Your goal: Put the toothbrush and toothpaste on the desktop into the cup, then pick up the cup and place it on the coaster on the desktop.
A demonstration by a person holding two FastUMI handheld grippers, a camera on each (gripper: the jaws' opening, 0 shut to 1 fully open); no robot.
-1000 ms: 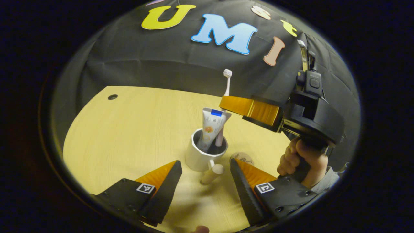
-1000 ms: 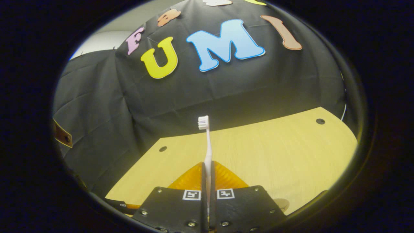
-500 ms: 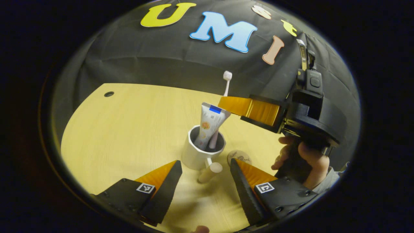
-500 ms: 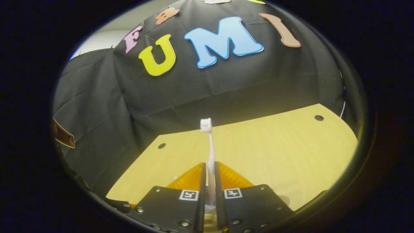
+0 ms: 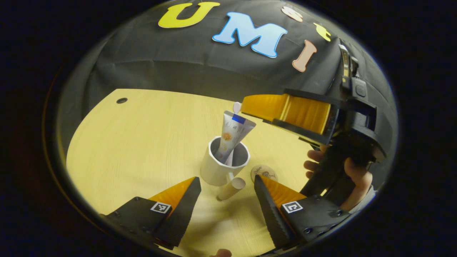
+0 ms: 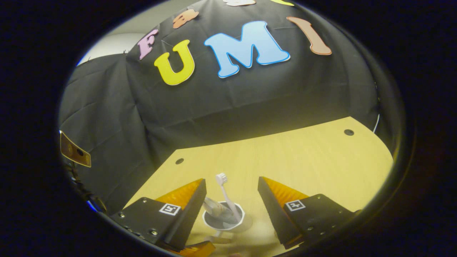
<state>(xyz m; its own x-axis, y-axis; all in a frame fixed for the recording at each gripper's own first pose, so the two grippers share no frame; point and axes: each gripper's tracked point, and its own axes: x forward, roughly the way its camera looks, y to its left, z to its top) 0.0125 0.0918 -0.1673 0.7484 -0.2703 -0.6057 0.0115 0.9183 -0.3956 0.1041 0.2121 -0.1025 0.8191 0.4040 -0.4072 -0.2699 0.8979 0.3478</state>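
Toothbrush [image 6: 224,195] stands in cup [image 6: 224,221]; right gripper [image 6: 232,194] fingers spread wide.

Left gripper view: toothbrush [image 5: 236,107] mostly hidden behind toothpaste [image 5: 231,135], only its head tip peeks out; lower ends of both sunk inside cup [image 5: 217,171]; coaster [image 5: 264,173] partly covered by a finger; right gripper view: cup base cut off; toothpaste blurred beside left finger.
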